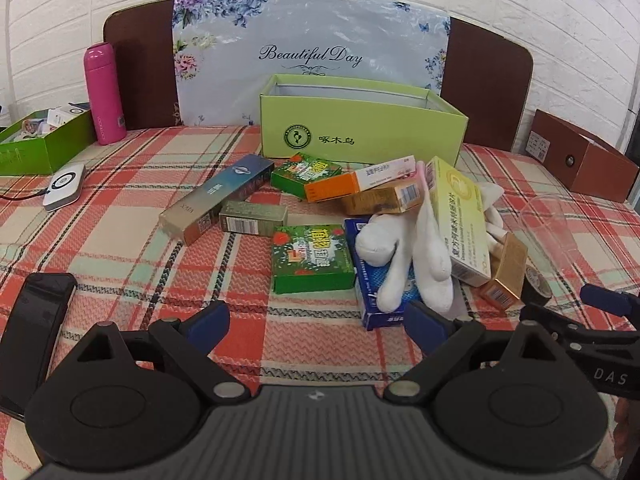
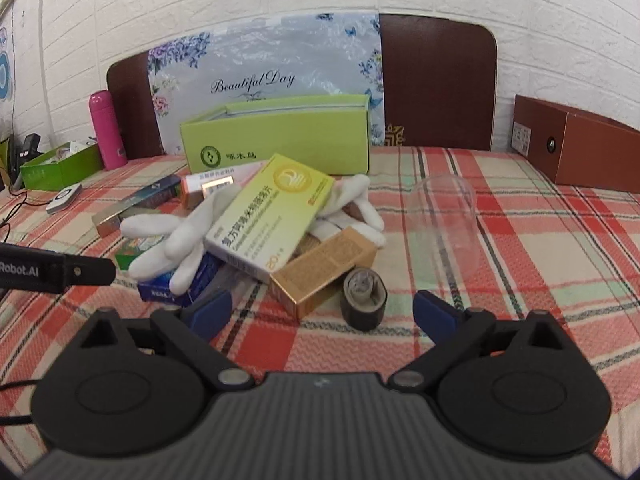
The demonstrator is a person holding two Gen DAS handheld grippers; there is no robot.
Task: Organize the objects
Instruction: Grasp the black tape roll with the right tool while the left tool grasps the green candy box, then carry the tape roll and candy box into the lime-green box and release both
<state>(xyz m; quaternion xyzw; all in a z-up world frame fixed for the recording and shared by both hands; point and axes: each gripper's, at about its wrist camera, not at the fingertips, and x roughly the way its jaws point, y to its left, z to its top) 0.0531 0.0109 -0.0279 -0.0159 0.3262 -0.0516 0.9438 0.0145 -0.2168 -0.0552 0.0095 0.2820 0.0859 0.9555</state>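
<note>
A heap of small boxes lies on the plaid tablecloth in front of an open light-green box (image 1: 360, 128) (image 2: 280, 140). White gloves (image 1: 404, 256) (image 2: 168, 240) drape over a blue box (image 1: 372, 296) and a yellow-green medicine box (image 1: 460, 220) (image 2: 272, 216). A green box (image 1: 310, 258) lies left of them, a gold box (image 2: 324, 270) and a black tape roll (image 2: 364, 298) to the right. My left gripper (image 1: 316, 326) stands open just short of the green and blue boxes. My right gripper (image 2: 322, 314) is open too, the tape roll and gold box just beyond its fingers.
A clear plastic cup (image 2: 448, 220) lies on its side at the right. A pink bottle (image 1: 103, 94), a dark green box (image 1: 44, 144) and a white charger (image 1: 64, 186) sit at the far left; a black phone (image 1: 32, 332) lies near left. A brown box (image 2: 576, 144) stands far right.
</note>
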